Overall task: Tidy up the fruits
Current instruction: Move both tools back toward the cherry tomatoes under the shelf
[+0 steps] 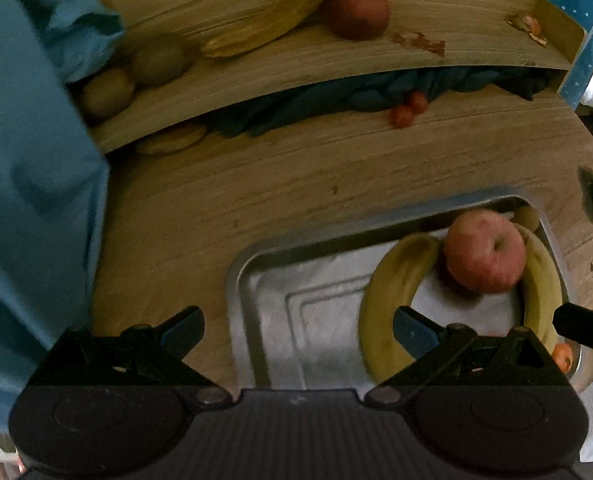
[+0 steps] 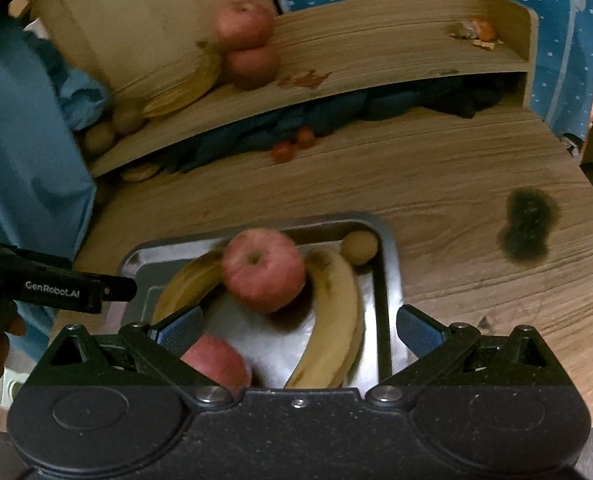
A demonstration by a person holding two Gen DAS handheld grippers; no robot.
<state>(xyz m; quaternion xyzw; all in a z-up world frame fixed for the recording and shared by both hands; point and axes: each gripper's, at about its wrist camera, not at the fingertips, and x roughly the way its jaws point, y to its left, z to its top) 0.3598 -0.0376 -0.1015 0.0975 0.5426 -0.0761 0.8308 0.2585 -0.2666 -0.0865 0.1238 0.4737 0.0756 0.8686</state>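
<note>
Two grippers are held above a metal tray that rests on the wooden surface. The left gripper is spread wide with nothing between its pads, over the bare left half of the tray. The right gripper is likewise spread wide and empty, over the fruit at the lower centre of its frame.

In the tray, an apple lies between two bananas, propped against both and apparently raised off the tray floor by them. A kiwi sits in the far right corner of the tray. A second apple shows at the near edge, partly hidden by the right gripper body. A small orange-red fruit is seen at the lower right of the left wrist view; its kind cannot be told.

On the wooden shelf in the upper part of the frame, two more apples are stacked, with a yellow item, likely a banana, and two kiwis to their left. Two small red fruits lie on the surface below the shelf edge.

The tray is judged to be the collecting point, so sorting appears partly done, with the shelf fruit yet to be gathered.
</note>
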